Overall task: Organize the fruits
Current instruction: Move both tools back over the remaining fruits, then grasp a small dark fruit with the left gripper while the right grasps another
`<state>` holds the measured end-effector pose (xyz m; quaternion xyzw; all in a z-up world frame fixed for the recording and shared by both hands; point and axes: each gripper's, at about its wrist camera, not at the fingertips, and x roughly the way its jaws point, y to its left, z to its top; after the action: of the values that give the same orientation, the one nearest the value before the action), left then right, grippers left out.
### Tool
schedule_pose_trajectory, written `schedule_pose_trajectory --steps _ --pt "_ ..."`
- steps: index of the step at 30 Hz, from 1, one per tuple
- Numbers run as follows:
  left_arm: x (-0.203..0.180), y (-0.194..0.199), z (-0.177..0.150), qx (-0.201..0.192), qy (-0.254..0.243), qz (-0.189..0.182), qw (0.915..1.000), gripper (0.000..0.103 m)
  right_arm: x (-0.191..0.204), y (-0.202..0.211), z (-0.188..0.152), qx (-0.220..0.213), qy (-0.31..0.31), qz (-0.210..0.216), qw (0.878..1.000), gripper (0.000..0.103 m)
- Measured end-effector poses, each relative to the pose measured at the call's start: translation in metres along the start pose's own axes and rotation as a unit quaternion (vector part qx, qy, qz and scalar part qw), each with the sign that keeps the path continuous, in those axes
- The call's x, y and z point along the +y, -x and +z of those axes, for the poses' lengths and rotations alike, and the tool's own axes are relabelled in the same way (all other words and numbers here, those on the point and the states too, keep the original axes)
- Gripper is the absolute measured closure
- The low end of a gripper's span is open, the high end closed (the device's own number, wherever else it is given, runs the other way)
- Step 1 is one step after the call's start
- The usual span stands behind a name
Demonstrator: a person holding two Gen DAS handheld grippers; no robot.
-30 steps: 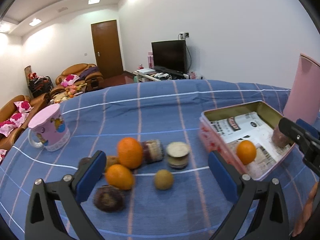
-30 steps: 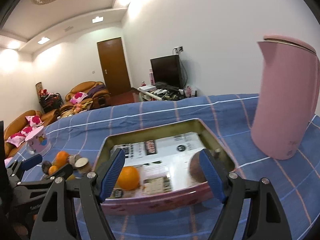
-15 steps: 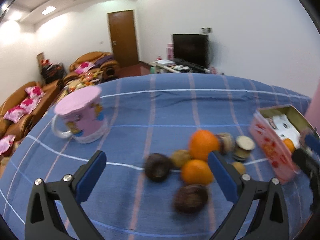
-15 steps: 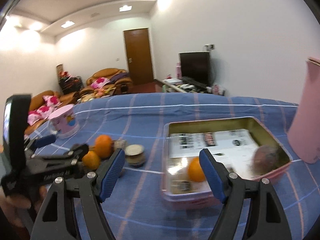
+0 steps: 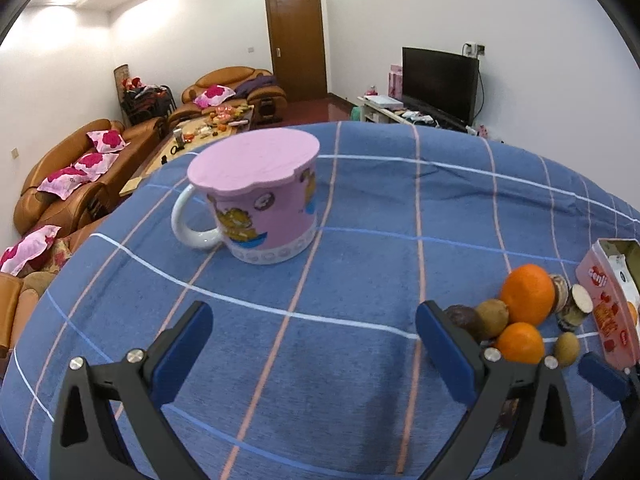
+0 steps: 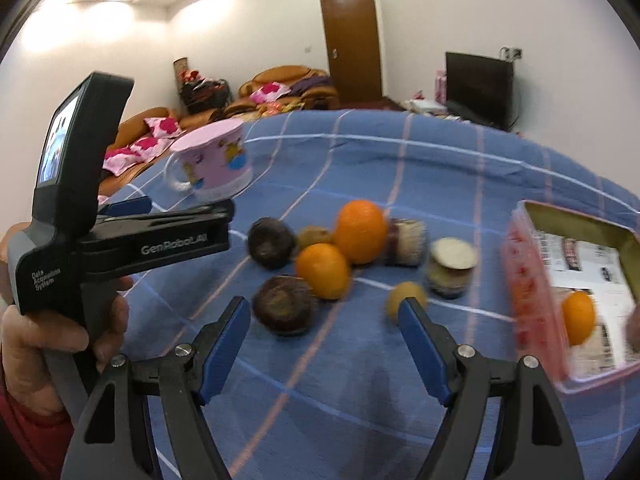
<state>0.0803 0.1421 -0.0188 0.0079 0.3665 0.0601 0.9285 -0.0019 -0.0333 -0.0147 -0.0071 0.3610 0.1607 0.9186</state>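
Between placements: one orange [image 6: 578, 318] already lying in the pink tin [image 6: 532, 304] at the right, the rest of the fruit heap still out on the blue checked table [image 5: 360, 208]. Right tool [image 6: 324, 322] hovering over the heap, jaws spread wide and empty, nearest to a dark round fruit [image 6: 282, 310] with a small orange [image 6: 322, 270] just behind. Left tool [image 5: 314, 338] also spread open and empty, aimed at bare cloth before the pink lidded mug [image 5: 256, 200], heap off to its right. Probably next: lowering the right tool over one fruit and closing gently. Likely trouble: fruits touching one another, large orange [image 6: 360, 230], kiwis and two cut pieces packed close, so easy to nudge and roll. Mug well apart, no obstacle.
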Motion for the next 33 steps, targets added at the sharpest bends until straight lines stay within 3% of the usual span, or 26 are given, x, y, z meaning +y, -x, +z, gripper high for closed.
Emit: schedule_pose_trajectory --steps 2,5,10,14,18,21,25,30,33 --pt "0.001 0.0 0.0 -0.001 -0.007 0.006 1.0 0.0 0.007 -0.01 0.002 0.014 0.004 -0.002 1.0 0.027" --pt "0.003 -0.001 0.001 -0.001 -0.01 0.019 0.9998 0.0 0.011 -0.022 0.006 0.034 -0.001 -0.005 0.999 0.038" --pt "0.001 -0.002 0.0 0.002 -0.013 0.012 0.9998 0.0 0.01 -0.037 0.006 0.066 -0.014 0.004 0.998 0.039" --pt "-0.011 -0.002 -0.001 0.001 -0.037 0.006 0.9993 0.0 0.014 -0.037 0.006 0.065 -0.007 0.025 0.998 0.064" --pt "-0.015 0.001 -0.001 -0.003 -0.044 -0.014 0.9989 0.0 0.014 -0.038 0.005 0.063 -0.012 0.035 0.997 0.065" --pt "-0.016 0.007 0.0 -0.012 -0.043 -0.057 0.9974 0.0 0.006 -0.029 0.003 0.046 -0.029 0.047 0.997 0.066" --pt "-0.022 0.012 -0.001 -0.02 -0.055 -0.091 0.9941 0.005 0.0 -0.004 0.003 0.005 -0.024 0.022 0.999 0.066" --pt "-0.038 0.003 -0.003 -0.002 -0.08 -0.107 0.9911 0.013 -0.015 0.03 -0.002 -0.054 0.01 -0.048 0.997 0.071" --pt "-0.052 -0.002 -0.004 0.01 -0.099 -0.107 0.9893 0.019 -0.028 0.036 -0.002 -0.055 0.006 -0.054 0.997 0.071"
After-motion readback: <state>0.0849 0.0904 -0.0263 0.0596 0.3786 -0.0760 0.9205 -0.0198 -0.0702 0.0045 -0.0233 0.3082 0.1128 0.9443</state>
